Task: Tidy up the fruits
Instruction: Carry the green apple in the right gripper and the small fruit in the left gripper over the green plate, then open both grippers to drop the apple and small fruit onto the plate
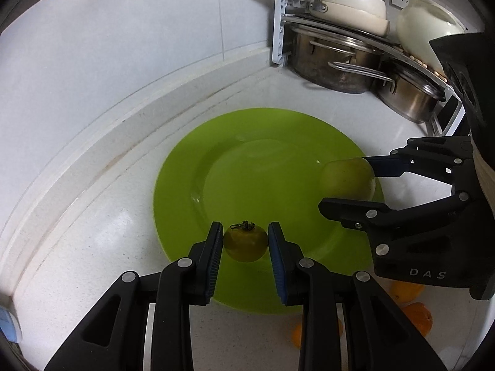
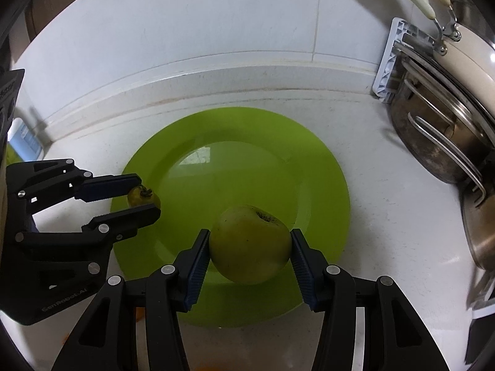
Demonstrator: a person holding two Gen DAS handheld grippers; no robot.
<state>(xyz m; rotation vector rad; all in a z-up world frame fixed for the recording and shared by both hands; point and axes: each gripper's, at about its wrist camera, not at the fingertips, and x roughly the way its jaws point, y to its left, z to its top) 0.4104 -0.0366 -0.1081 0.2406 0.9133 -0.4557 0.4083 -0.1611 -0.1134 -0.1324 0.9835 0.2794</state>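
1. On the white bench in your left wrist view lies a green plate (image 1: 235, 160), its dish bare of fruit. Your left claw (image 1: 246, 241) hangs above the plate's near rim, jaws narrow and clamped on a small tomato (image 1: 245, 244) whose dried stem cap faces up.
2. At the right of the same view, your right claw (image 1: 346, 185) reaches over the plate's right rim with a green apple (image 1: 348, 177) pinched between its pads.
3. Behind the plate, a corner rack (image 1: 280, 31) carries steel pots (image 1: 334, 58) below and a cream pan (image 1: 352, 6) above. Oranges (image 1: 416, 315) lie on the bench off the plate's near right edge, partly hidden by the claws.
4. In your right wrist view, the plate (image 2: 235, 142) again holds nothing in its dish. The right claw (image 2: 250, 247) grips the apple (image 2: 249, 244) at mid width, both pads pressed on its sides, above the near half of the plate.
5. At the left of that view, the left claw (image 2: 145, 196) holds the tomato (image 2: 140, 196) over the plate's left rim. Whether either fruit touches the plate you cannot tell.
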